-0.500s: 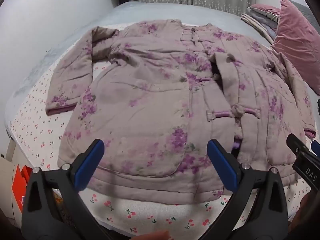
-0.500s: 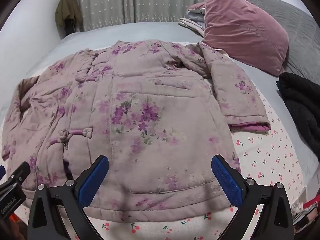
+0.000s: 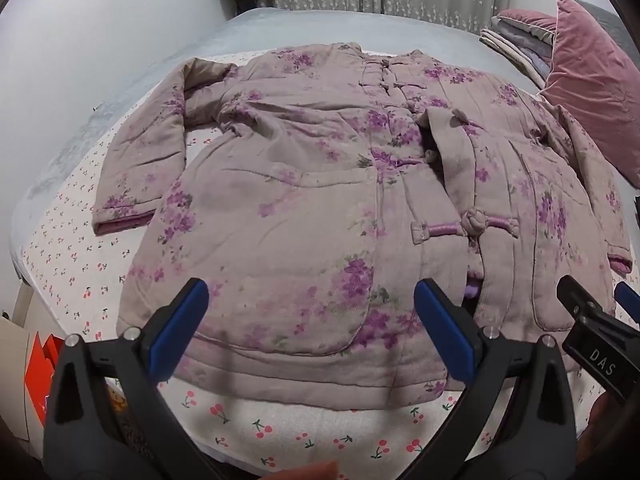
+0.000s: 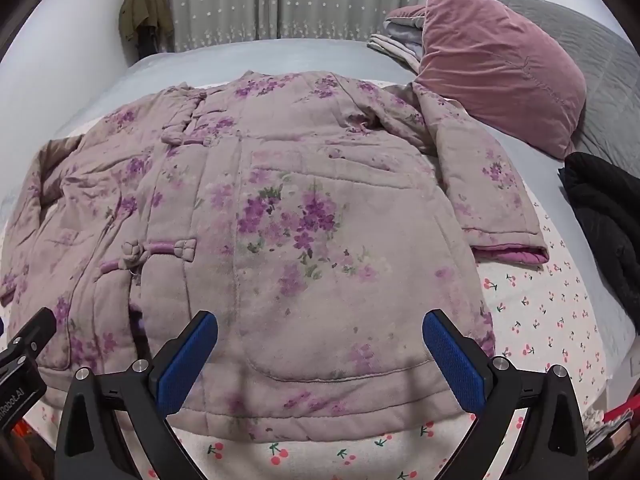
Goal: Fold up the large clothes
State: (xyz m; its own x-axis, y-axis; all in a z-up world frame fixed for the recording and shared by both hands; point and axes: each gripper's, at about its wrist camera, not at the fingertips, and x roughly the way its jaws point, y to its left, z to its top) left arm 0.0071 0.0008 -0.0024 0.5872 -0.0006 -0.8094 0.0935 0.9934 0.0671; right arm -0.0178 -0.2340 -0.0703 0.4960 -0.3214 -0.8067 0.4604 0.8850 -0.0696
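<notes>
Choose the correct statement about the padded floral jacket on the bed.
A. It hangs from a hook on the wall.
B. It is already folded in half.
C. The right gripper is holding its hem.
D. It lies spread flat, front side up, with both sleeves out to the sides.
D: the jacket lies open and flat on the cherry-print sheet, knot buttons facing up; both the left gripper and the right gripper are open above its hem.

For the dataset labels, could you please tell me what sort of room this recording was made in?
Most likely a bedroom: the quilted floral coat lies on a bed with a cherry-print sheet, a pink velvet pillow leans at its side, and star-patterned curtains hang behind.
</notes>
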